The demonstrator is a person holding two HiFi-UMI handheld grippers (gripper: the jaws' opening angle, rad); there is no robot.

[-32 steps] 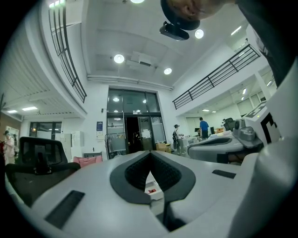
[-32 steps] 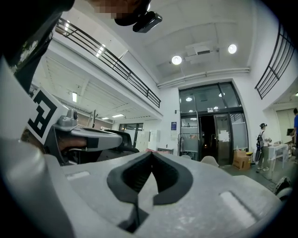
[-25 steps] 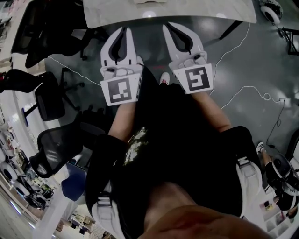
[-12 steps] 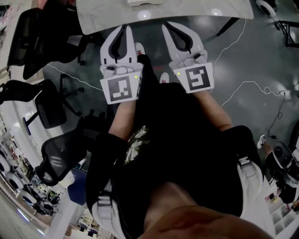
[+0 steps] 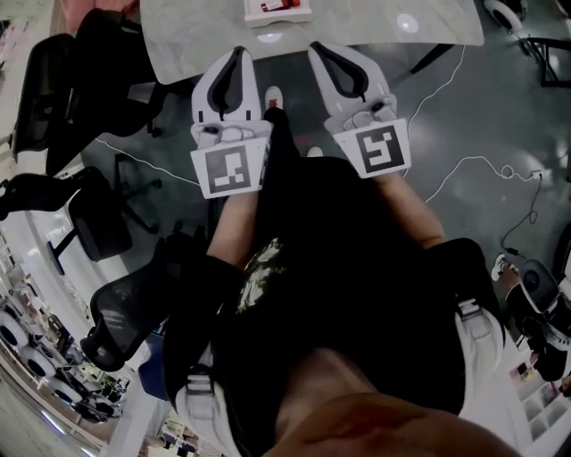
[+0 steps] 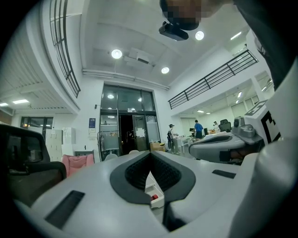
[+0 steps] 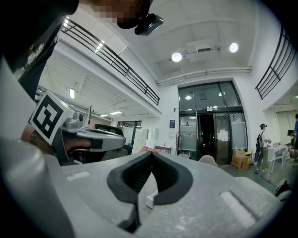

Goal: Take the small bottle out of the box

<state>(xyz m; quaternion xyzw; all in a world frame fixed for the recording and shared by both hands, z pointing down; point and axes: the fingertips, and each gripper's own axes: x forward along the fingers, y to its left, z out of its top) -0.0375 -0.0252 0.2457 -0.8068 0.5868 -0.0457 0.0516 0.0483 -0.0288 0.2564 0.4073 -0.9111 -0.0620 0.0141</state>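
A white open box (image 5: 278,11) lies on the pale table (image 5: 375,25) at the top edge of the head view; something red and dark shows inside it, too small to tell as a bottle. My left gripper (image 5: 239,54) and right gripper (image 5: 316,48) are held side by side over the floor, just short of the table's near edge, both pointing level at it. Each is shut with nothing between its jaws. Through the left gripper (image 6: 150,154) I glimpse the box (image 6: 154,193) with a red spot. Past the right gripper (image 7: 152,154) a white corner of the box (image 7: 151,200) shows.
Black office chairs (image 5: 94,214) stand at the left, another (image 5: 134,308) lower down. A white cable (image 5: 482,165) runs over the dark floor at the right. The person's shoes (image 5: 274,96) show between the grippers. Far people stand by desks (image 6: 199,128).
The table edge has slid down the head view towards me, and the box has come into sight at the top. Both grippers stay shut and now reach close to the table's edge.
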